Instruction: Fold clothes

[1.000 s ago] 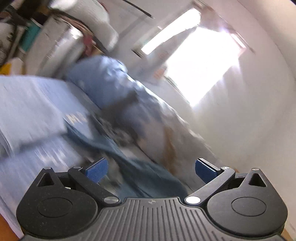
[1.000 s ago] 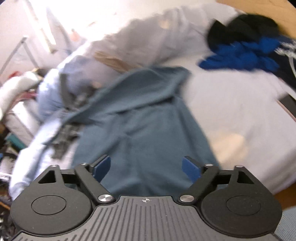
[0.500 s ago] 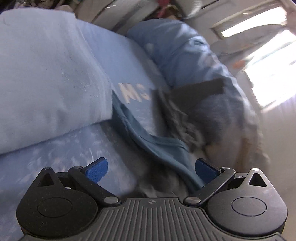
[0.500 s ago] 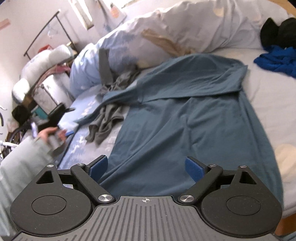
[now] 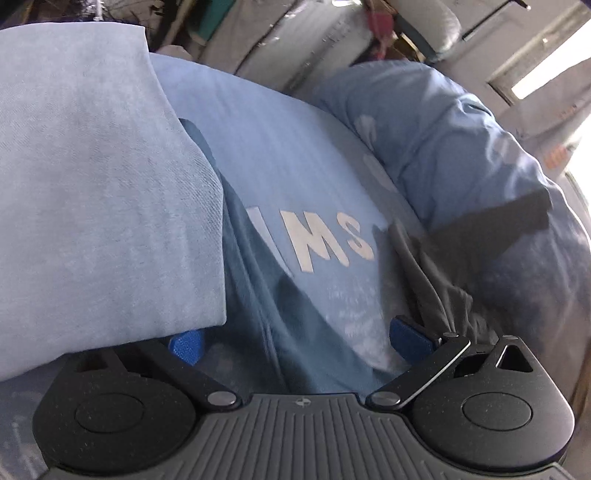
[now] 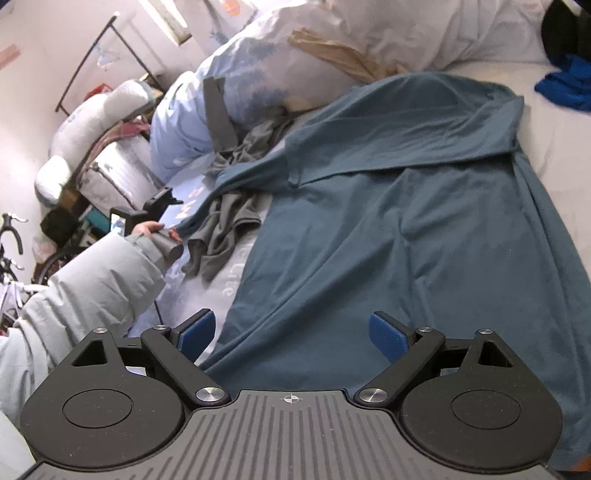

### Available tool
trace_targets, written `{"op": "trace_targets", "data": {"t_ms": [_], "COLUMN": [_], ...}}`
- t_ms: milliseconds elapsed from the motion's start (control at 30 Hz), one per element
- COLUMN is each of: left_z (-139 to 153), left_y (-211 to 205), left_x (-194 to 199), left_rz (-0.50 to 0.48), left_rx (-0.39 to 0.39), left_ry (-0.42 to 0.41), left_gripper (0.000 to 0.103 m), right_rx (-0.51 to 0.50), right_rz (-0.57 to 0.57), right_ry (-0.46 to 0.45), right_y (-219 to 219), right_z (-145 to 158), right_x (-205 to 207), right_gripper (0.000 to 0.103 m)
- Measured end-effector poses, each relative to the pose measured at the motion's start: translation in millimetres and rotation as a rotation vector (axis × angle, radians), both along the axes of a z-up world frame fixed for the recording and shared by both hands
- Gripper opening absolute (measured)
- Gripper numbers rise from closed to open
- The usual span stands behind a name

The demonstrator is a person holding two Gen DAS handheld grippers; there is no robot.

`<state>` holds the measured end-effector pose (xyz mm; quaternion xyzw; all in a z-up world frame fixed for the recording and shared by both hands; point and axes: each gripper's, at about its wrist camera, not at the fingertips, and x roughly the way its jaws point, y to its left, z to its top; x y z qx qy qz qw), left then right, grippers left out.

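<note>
Spreading the teal shirt (image 6: pixel 406 229) flat on the bed (image 6: pixel 554 140) is advised: its sleeve (image 5: pixel 280 314) and hem should be pinched squarely by the left claw (image 5: pixel 295 338) and right claw (image 6: pixel 291 332), both gaping apart, empty.

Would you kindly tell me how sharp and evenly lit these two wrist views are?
Left wrist view: mildly smeared, dim, window glaring at the top right corner. Right wrist view: crisp on the teal garment, evenly lit, white duvet near blown out; fisheye bending in both.

Bed (image 6: pixel 554 155) under white sheet; pale wall (image 6: pixel 40 48) behind; black clothes rail (image 6: pixel 92 55); bicycle (image 6: pixel 11 236) at left edge.
</note>
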<state>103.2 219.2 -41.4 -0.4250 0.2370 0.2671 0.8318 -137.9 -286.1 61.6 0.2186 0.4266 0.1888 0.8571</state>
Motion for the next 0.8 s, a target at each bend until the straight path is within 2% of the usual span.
{"op": "trace_targets", "data": {"t_ms": [33,67,100,133,200,300,367,433,500,567,600,667,700,800], "left_z": [-0.3,-1.1,-0.4,0.7,6.6,31.5,53.0,70.7,78.1,71.4,63.7,42.1,33.1,14.2], "left_y": [-0.6,-2.5,-5.3,-9.6,-24.5,-67.0,-107.0,-157.3,-219.9,-284.3,-312.2,-357.2,-370.7,-394.6], "left_x": [1.3,4.5,7.3,10.6,17.0,16.0,14.1,9.8,-0.6,-18.5,-28.6,-50.6,-62.0,-91.1], "left_rz": [0.012,0.015,0.000,-0.014,-0.063,-0.219,-0.330,-0.486,-0.697,-0.946,-1.066,-1.266,-1.317,-1.386], "left_rx": [0.001,0.006,0.003,0.003,0.051,0.173,0.283,0.412,0.574,0.726,0.772,0.813,0.829,0.845], "left_ry": [-0.011,-0.015,-0.001,0.018,-0.021,-0.148,-0.217,-0.286,-0.331,-0.343,-0.334,-0.285,-0.272,-0.245], "left_gripper": [0.097,0.070,0.051,0.023,0.021,0.020,0.020,0.020,0.020,0.020,0.022,0.024,0.024,0.044], "right_rx": [0.008,0.015,0.024,0.029,0.038,0.060,0.069,0.081,0.097,0.103,0.103,0.094,0.088,0.078], "right_rz": [-0.002,-0.008,-0.015,-0.020,-0.030,-0.038,-0.037,-0.046,-0.063,-0.096,-0.110,-0.145,-0.163,-0.213], "right_ry": [0.006,0.013,0.021,0.025,0.030,0.034,0.028,0.014,-0.003,-0.027,-0.036,-0.059,-0.068,-0.104], "right_y": [-2.3,-6.9,-10.6,-13.3,-17.3,-21.2,-21.4,-22.9,-26.4,-34.1,-38.1,-47.0,-51.8,-65.7], "right_z": [-2.8,-5.7,-8.7,-11.0,-15.3,-21.4,-24.6,-26.4,-27.1,-25.3,-25.3,-25.2,-25.3,-25.3], "right_x": [1.0,1.4,0.7,-0.2,-1.9,-3.6,-4.4,-5.3,-5.1,-1.5,-0.5,1.7,3.6,12.8], "right_gripper": [0.092,0.092,0.092,0.092,0.092,0.092,0.092,0.092,0.092,0.092,0.092,0.092,0.092,0.092]}}
